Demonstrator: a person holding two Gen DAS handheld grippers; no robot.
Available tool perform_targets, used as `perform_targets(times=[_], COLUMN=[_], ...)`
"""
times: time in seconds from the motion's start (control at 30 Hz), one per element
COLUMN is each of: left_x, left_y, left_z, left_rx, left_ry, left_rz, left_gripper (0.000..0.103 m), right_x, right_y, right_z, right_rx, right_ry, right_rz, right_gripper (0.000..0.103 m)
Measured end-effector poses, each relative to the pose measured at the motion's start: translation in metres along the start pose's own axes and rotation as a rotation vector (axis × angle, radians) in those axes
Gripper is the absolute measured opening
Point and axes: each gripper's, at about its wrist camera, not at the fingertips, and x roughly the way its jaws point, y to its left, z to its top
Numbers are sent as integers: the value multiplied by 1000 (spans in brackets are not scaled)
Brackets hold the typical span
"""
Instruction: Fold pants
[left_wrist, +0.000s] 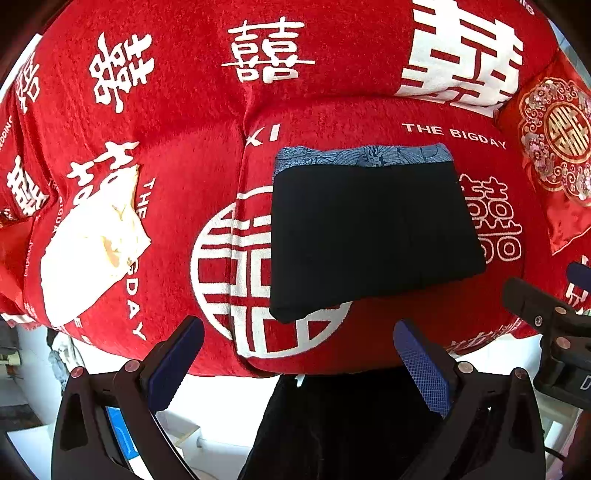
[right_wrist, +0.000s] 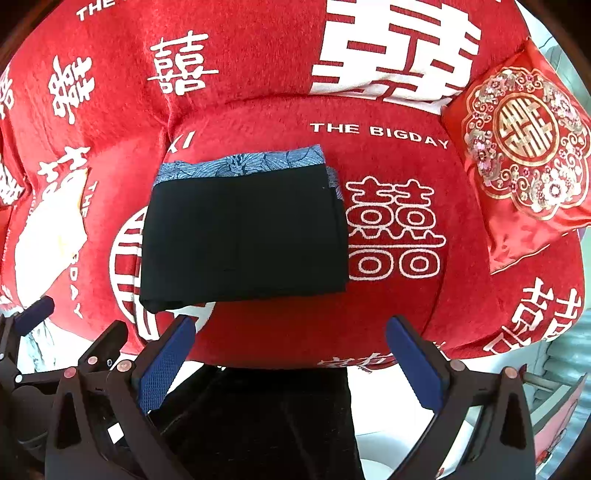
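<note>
One pair of pants (left_wrist: 373, 236) lies folded into a compact rectangle on the sofa (left_wrist: 332, 110) seat, toward its front edge, patterned waistband to the rear. Folding appears complete or nearly so. Two grippers: left gripper (left_wrist: 299, 363) and right gripper (right_wrist: 290, 360) hover off the front edge, jaws spread, grasping nothing. Any next move would call only for squaring the edges. One cushion (right_wrist: 524, 147) at the right corner; one white cloth (left_wrist: 92, 251) at left.

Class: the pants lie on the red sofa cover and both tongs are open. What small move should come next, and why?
Probably draw both tongs back and stop. The pants already lie as a compact, squared stack on the cover, patterned lining showing at the far edge. The left tongs and right tongs hang open, clear of the near edge, holding nothing.
</note>
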Motion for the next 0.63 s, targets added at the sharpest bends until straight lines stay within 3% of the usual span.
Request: perform_targets(times=[0.63], left_x=[-10], left_y=[-9], left_z=[-2], left_rx=[43], left_ry=[-45], left_rz=[2], left_gripper=[103], right_x=[1], right_y=[4], right_z=[-1], right_rx=[-16], right_ry=[0], right_rz=[-7], right_gripper=[103])
